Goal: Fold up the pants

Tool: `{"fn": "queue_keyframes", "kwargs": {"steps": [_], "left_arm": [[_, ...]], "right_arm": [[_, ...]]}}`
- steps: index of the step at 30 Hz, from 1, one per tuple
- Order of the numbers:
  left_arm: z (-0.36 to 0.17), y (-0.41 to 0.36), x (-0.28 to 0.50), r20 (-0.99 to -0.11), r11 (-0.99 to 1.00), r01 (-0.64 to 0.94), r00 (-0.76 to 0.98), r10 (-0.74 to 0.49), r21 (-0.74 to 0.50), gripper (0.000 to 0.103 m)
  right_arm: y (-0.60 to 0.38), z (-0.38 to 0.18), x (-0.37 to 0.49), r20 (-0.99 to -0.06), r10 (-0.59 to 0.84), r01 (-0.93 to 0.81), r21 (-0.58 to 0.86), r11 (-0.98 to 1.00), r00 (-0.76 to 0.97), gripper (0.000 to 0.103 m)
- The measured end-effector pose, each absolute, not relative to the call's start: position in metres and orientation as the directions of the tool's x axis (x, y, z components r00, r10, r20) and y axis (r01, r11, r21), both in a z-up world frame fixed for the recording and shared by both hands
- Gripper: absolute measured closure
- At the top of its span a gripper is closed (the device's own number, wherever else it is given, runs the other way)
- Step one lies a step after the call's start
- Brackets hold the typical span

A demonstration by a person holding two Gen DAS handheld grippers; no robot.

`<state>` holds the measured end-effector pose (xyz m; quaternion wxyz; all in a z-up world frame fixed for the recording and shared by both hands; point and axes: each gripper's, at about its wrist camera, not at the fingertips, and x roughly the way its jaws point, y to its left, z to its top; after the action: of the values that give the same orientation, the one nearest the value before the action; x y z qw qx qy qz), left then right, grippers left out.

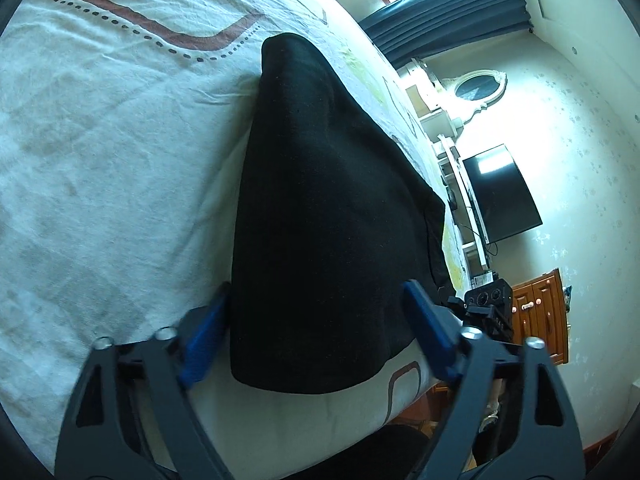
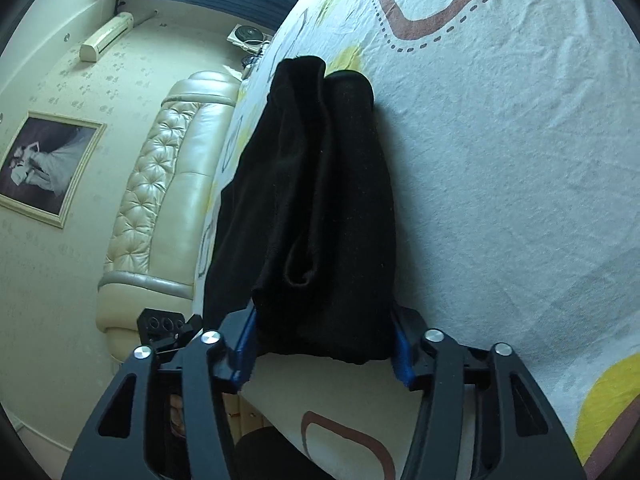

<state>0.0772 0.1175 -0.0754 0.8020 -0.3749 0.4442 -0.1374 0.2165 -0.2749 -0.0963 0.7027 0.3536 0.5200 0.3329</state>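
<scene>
Blue-padded fingers of the left gripper (image 1: 316, 332) stood wide apart on either side of the near end of the black pants (image 1: 328, 216), the cloth lying between them but pinched by neither, so the jaws were released. From the right wrist, the right gripper (image 2: 324, 344) also straddled the near edge of the pants (image 2: 316, 216); its fingers looked spread with the fabric bunched between them, though the cloth hid the pad tips and whether they touched it could not be told. The pants lay folded into a long narrow bundle on the white patterned bedsheet (image 1: 104, 152), near the edge of the bed, running away from both grippers. Beyond the bed on the left view stood a dark television (image 1: 504, 196), a wooden cabinet (image 1: 540, 312) and navy curtains (image 1: 452, 4). On the right view a cream tufted headboard (image 2: 160, 200) and a framed picture (image 2: 44, 164) lay farther off.
</scene>
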Motion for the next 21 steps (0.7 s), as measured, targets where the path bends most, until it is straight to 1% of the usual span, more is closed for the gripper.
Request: {"fn": "queue_keyframes", "kwargs": {"steps": [1,3,8,11,21], "left_arm": [[-0.077,0.114,0.078,-0.641,0.71,-0.122,0.554,-0.531,-0.694,0.044],[-0.075,0.112,0.076,-0.653,0.732,-0.113,0.556,-0.514,-0.672,0.049],[-0.066,0.112,0.077,-0.68,0.74,-0.148,0.542,-0.494,-0.656,0.055],[-0.065,0.114,0.076,-0.685,0.739,-0.155,0.535,-0.494,-0.655,0.055],[-0.07,0.116,0.061,-0.678,0.726,-0.15,0.522,-0.518,-0.671,0.055]], "right_arm": [[-0.277,-0.097,0.215,-0.491,0.837,-0.095,0.846,0.524,0.243,0.062],[-0.28,-0.098,0.213,-0.482,0.84,-0.079,0.855,0.513,0.249,0.064],[-0.28,-0.089,0.209,-0.472,0.844,-0.072,0.861,0.503,0.255,0.067],[-0.286,-0.089,0.208,-0.462,0.852,-0.062,0.87,0.49,0.244,0.067],[-0.293,-0.093,0.189,-0.48,0.852,-0.059,0.863,0.501,0.208,0.067]]}}
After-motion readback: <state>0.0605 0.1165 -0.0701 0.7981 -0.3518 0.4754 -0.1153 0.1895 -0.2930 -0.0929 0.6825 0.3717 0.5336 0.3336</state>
